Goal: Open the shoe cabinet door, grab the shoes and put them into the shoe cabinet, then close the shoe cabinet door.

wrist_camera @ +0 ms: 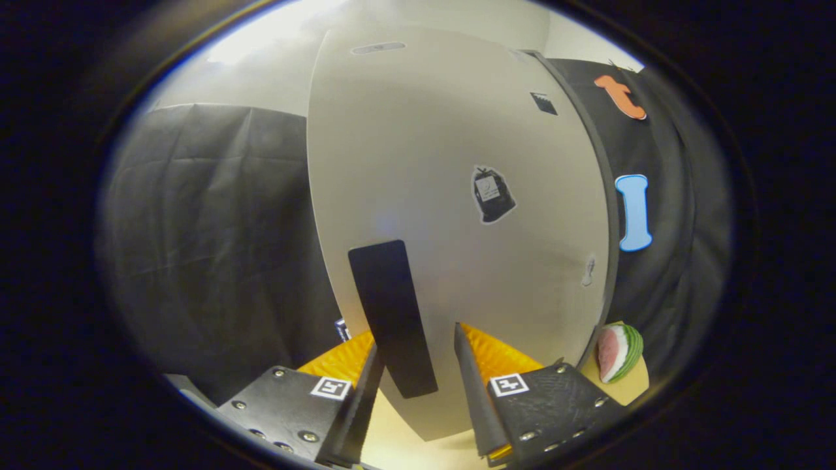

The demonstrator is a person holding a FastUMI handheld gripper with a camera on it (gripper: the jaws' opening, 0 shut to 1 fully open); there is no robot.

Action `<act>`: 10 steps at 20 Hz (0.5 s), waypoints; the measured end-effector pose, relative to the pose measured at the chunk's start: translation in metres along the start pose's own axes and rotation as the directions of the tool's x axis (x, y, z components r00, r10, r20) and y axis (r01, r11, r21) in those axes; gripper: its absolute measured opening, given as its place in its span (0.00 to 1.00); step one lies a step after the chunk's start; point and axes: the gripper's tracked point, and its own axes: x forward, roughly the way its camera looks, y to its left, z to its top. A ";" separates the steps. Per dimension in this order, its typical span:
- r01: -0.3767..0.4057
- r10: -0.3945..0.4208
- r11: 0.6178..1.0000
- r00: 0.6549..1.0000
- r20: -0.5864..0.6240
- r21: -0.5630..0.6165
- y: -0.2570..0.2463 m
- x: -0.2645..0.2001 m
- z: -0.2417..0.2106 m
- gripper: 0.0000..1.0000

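Observation:
The shoe cabinet's white door (457, 163) stands close in front of me, tall and slightly tilted. Its long black handle strip (388, 307) runs down the lower part of the door. My gripper (417, 333) is open, with the lower end of the handle between the two fingers. The left finger sits right beside the handle's edge, while a gap separates the handle from the right finger. A dark edge (606, 196) runs down the right side of the door.
A black bag-shaped sticker (493, 194) is on the door. A toy watermelon slice (619, 352) lies on a tan surface to the right of the door's foot. Black cloth wall (209, 228) hangs to the left and right.

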 end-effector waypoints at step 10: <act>-0.016 0.018 0.998 0.999 0.026 -0.061 0.017 0.058 0.007 0.63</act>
